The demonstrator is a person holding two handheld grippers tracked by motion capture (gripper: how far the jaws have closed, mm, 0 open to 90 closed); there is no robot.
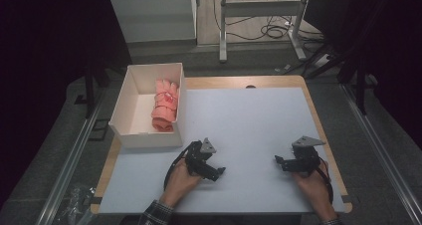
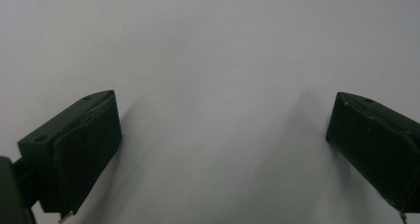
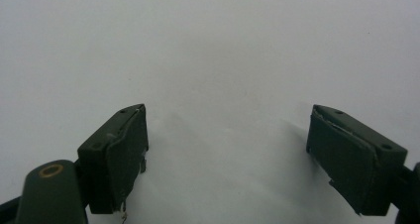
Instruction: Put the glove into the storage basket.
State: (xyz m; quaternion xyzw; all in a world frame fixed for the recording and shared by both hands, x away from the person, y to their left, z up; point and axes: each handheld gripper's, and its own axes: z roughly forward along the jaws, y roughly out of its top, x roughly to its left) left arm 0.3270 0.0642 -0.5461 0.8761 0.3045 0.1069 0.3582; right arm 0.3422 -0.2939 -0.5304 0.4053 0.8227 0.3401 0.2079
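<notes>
Both grippers rest low over the bare white bench (image 1: 259, 125), each with its jaws spread wide and nothing between them: the left gripper (image 2: 223, 149) and the right gripper (image 3: 228, 149) look down on plain surface. The rolled pink cloth (image 1: 165, 105) lies well ahead and to the left of the left gripper (image 1: 219, 172), inside the white box (image 1: 124, 105), against its right wall. To reach it well, the left gripper should rise over the box's near wall and descend with its jaws straddling the roll.
</notes>
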